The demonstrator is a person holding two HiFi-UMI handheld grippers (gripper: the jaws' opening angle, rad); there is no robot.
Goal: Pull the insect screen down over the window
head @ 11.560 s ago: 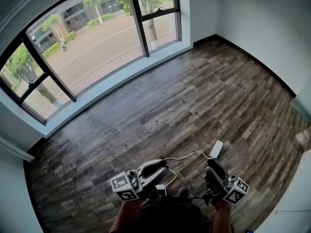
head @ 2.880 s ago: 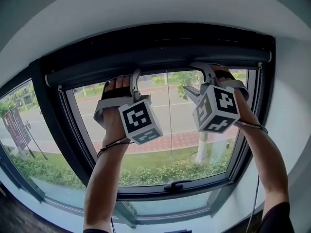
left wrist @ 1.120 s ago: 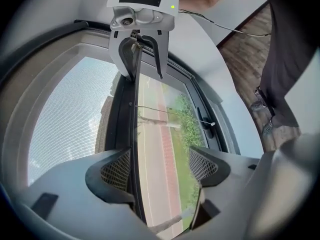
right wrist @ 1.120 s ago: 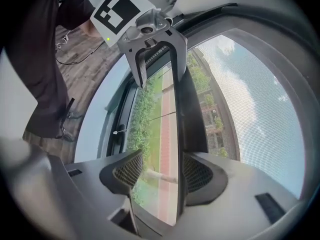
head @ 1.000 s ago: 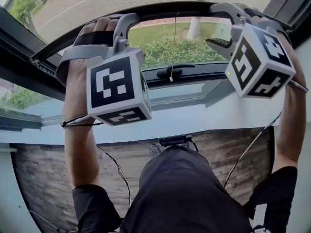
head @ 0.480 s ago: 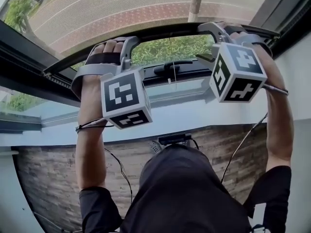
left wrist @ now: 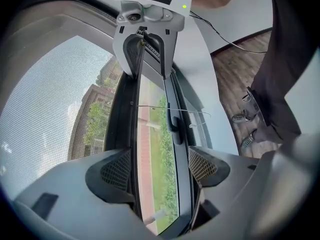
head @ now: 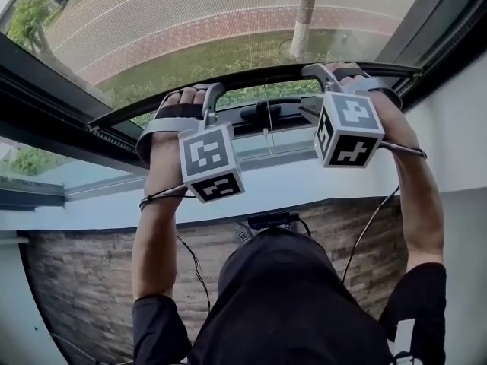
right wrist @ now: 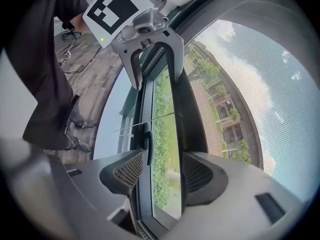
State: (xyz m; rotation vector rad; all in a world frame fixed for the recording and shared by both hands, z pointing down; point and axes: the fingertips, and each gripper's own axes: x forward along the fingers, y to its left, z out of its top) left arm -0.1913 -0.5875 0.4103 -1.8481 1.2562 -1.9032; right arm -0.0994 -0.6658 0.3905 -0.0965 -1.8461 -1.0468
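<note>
Head view is showing the left gripper [head: 211, 101] and right gripper [head: 310, 90], jaws wide apart and clamping nothing, straddling the screen bar [head: 259, 72] just above the window handle [head: 266, 110], probably needing one last downward pull.

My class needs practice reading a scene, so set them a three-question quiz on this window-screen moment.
1. True or false: the screen's bottom bar touches the window's lower frame.
2. The jaws of the left gripper and right gripper stand: A shut together; B apart; C out of view.
3. Fill in: on that frame sits a dark ____.
Key: 1 false, a gap remains; 2 B; 3 handle.
</note>
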